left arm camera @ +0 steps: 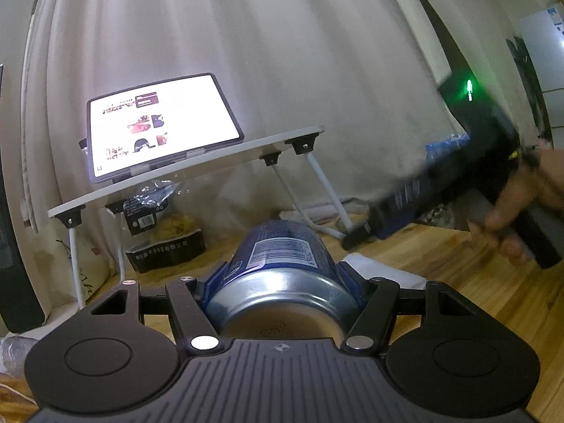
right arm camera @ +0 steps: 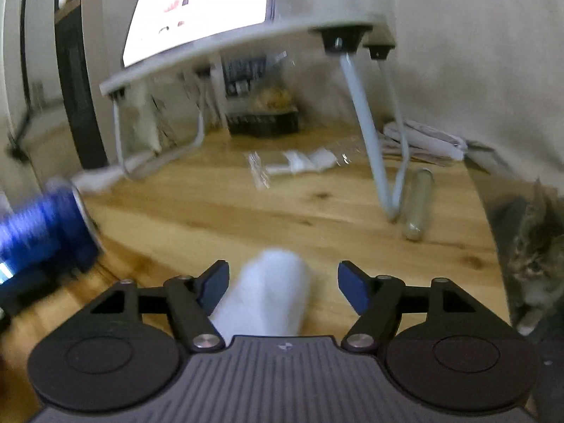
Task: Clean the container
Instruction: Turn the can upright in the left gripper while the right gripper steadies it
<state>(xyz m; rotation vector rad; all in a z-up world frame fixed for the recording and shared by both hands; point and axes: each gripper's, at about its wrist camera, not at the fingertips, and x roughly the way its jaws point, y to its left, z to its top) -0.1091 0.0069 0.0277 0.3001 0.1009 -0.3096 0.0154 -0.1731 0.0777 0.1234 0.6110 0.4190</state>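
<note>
Blue pads of the left tongs (left arm camera: pixel 282 278) pinch a blue can (left arm camera: pixel 282 264) on both sides; it lies level, its silver base toward the camera, held above the wooden tabletop (left arm camera: pixel 458 282). Right tongs (right arm camera: pixel 282 282) stand spread, a white cloth (right arm camera: pixel 268 289) lying between the pads with a gap on each side, so nothing is gripped. A hand (left arm camera: pixel 521 211) holds those tongs at the right, blurred. Toward the far edge stands a small folding stand (left arm camera: pixel 197 172) carrying a lit tablet (left arm camera: pixel 162 123), with a snack bag (left arm camera: pixel 165 232) beneath it. A kitten (right arm camera: pixel 535 261) peers up just off the tabletop's right edge.
</note>
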